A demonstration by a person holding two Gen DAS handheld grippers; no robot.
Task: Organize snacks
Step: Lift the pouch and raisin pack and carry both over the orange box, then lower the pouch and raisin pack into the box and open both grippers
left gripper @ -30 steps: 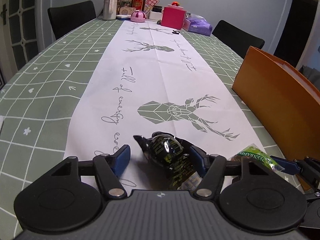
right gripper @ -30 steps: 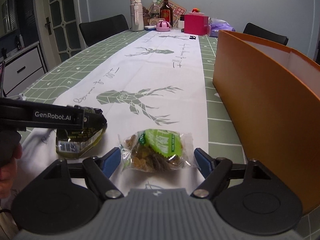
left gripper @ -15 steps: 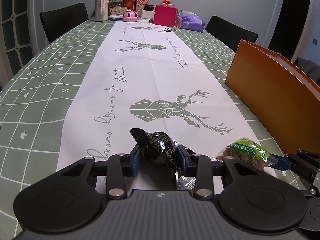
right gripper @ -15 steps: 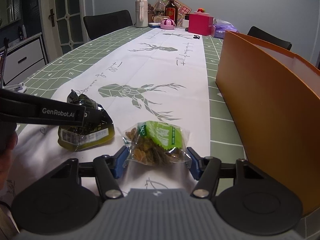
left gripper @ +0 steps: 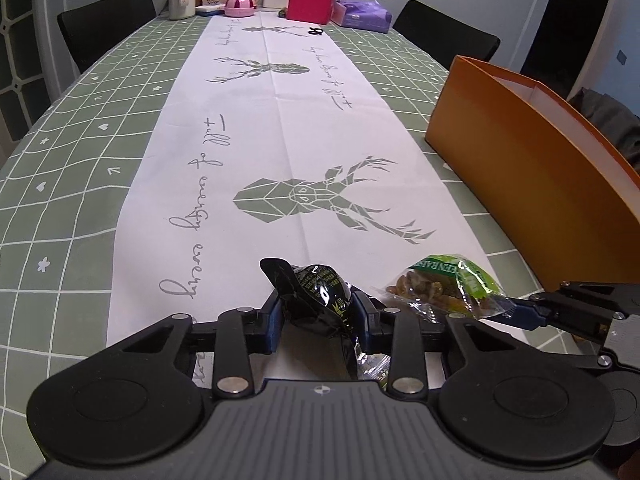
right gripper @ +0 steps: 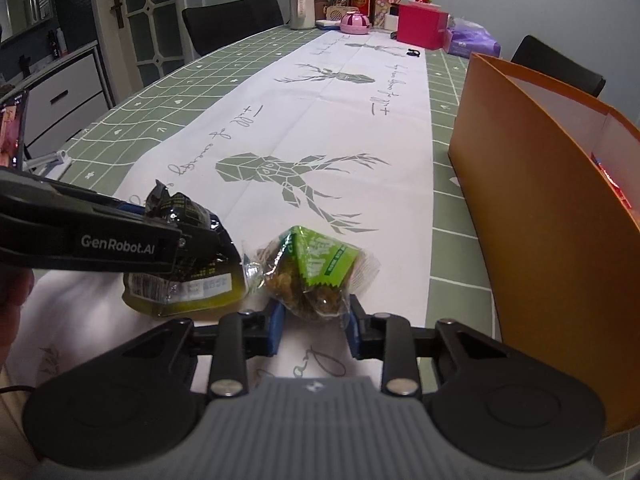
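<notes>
My left gripper [left gripper: 318, 320] is shut on a black and yellow-green snack packet [left gripper: 320, 302], lifted just above the white table runner. The packet also shows in the right wrist view [right gripper: 188, 268], clamped by the left gripper [right gripper: 176, 236]. My right gripper [right gripper: 316, 320] is shut on a clear raisin bag with a green label [right gripper: 316, 276]. The raisin bag also shows in the left wrist view [left gripper: 448, 286], held by the right gripper [left gripper: 516, 312]. An open orange box [right gripper: 536, 208] stands to the right, with something red inside.
The long table has a green checked cloth [left gripper: 80, 128] and a white deer-print runner [left gripper: 288, 120]. Bottles, a pink box [left gripper: 310, 2] and a purple pack stand at the far end. Black chairs [left gripper: 108, 20] line both sides. A phone on a stand [right gripper: 14, 132] is at the left.
Both grippers closed from open onto their packets and lifted them slightly off the runner. Both views moved up and a little forward.
</notes>
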